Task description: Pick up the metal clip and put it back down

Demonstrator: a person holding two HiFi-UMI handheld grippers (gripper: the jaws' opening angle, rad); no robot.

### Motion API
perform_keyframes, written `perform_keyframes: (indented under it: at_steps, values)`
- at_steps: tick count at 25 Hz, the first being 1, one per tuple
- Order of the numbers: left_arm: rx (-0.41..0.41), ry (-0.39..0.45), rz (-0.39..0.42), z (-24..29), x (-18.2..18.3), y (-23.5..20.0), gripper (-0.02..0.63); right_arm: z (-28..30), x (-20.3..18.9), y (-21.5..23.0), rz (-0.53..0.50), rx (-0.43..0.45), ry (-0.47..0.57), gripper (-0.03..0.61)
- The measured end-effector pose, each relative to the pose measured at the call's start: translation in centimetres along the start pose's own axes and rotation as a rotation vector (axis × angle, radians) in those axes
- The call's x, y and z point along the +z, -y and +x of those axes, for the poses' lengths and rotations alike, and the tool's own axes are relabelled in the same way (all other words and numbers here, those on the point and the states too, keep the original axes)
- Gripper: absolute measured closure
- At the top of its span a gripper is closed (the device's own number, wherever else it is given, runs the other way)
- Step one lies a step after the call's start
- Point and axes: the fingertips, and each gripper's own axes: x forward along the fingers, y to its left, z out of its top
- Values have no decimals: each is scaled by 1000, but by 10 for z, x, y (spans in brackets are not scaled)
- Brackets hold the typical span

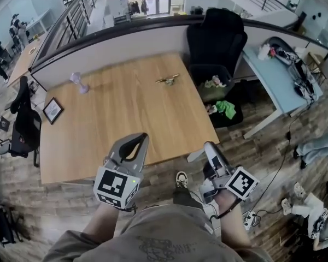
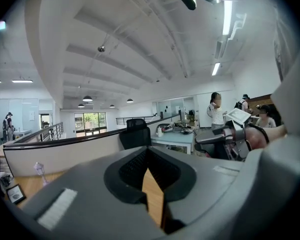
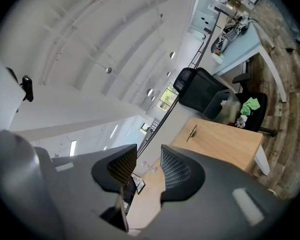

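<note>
The left gripper [image 2: 147, 153] hangs off the wooden table's [image 1: 126, 119] near edge, its tips pressed together on nothing. The metal clip [image 1: 168, 80] lies untouched near the table's far edge, well apart from both tools. The right gripper [image 3: 149, 158] hovers off the table's near right corner, jaws spread and empty. It probably suits the reach: cross the table, straddle the clip, then close squarely. The left gripper view misses the clip, showing only what may be a small dumbbell [image 2: 38, 169] at the table's far left. The right gripper view catches the clip.
</note>
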Motion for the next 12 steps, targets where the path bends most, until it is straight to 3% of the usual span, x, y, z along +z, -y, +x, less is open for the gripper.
perform_keyframes:
  at_steps: [12]
  values:
    - [126,-55,-12,144,27,-45,612,115,113,81,57,59,-109,425]
